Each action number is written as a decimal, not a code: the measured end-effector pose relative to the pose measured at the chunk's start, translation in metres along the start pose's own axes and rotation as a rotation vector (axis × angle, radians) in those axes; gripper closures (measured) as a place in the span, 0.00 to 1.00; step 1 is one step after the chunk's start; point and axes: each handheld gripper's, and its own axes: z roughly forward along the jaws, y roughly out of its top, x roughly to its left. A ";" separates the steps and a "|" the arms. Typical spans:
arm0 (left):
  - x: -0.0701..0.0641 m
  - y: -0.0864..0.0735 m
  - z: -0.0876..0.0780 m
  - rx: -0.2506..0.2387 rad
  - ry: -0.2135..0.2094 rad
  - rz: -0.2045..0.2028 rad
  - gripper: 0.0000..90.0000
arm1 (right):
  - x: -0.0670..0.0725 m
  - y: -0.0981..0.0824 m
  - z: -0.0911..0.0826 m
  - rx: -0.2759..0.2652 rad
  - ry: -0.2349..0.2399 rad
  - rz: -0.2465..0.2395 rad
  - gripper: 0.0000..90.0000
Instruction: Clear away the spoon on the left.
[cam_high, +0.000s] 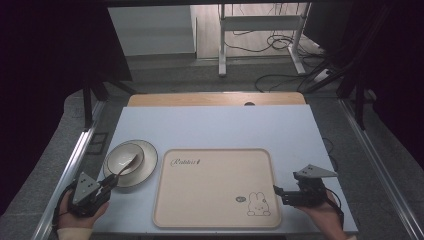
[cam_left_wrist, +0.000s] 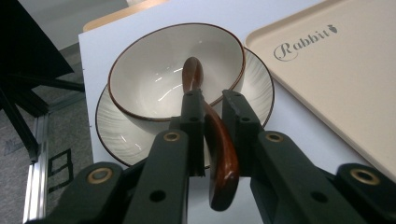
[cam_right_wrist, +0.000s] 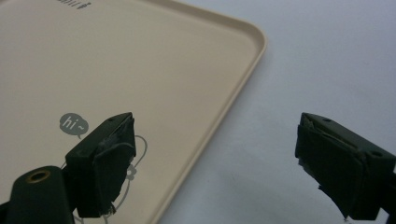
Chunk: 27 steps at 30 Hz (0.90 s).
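**One spoon, one bowl, one plate, one tray**

The left hand-held gripper (cam_left_wrist: 212, 100) is closed on the handle of a single brown wooden spoon (cam_left_wrist: 219, 140); its two black jaws press the handle from both sides. The spoon's head lies inside the one white bowl (cam_left_wrist: 154, 79), and the handle slopes up over the bowl's brown rim toward the camera. The bowl stands on one white ribbed plate (cam_left_wrist: 119, 135), also edged in brown, at the left of the pale worktop (cam_high: 215, 127).

Just beside the plate, to its right, lies one beige tray (cam_high: 210, 190), printed with the word "Rabbit" at its top left and a small rabbit drawing with a "hi~" bubble at its lower right. Nothing rests on it.

The right hand-held gripper (cam_right_wrist: 215, 158) stands wide, its jaws well apart with nothing between them. It hovers at the tray's right edge: one jaw over the rabbit drawing, the other over bare worktop.

In the high view, the bowl's rim is the one thing between the spoon's head and the left hand-held gripper. Beyond the worktop, cables trail across the floor (cam_high: 270, 80) around the white legs of a desk (cam_high: 222, 50).
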 end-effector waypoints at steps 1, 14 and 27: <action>0.000 0.000 0.000 0.000 0.001 0.000 0.91 | 0.000 0.000 0.000 -0.001 0.000 -0.001 0.14; 0.001 0.003 -0.002 -0.006 0.008 -0.008 0.94 | 0.003 0.000 -0.001 -0.001 0.000 -0.013 0.14; 0.003 0.005 -0.006 -0.038 0.019 -0.028 0.94 | 0.003 0.000 0.000 -0.002 -0.003 -0.014 0.14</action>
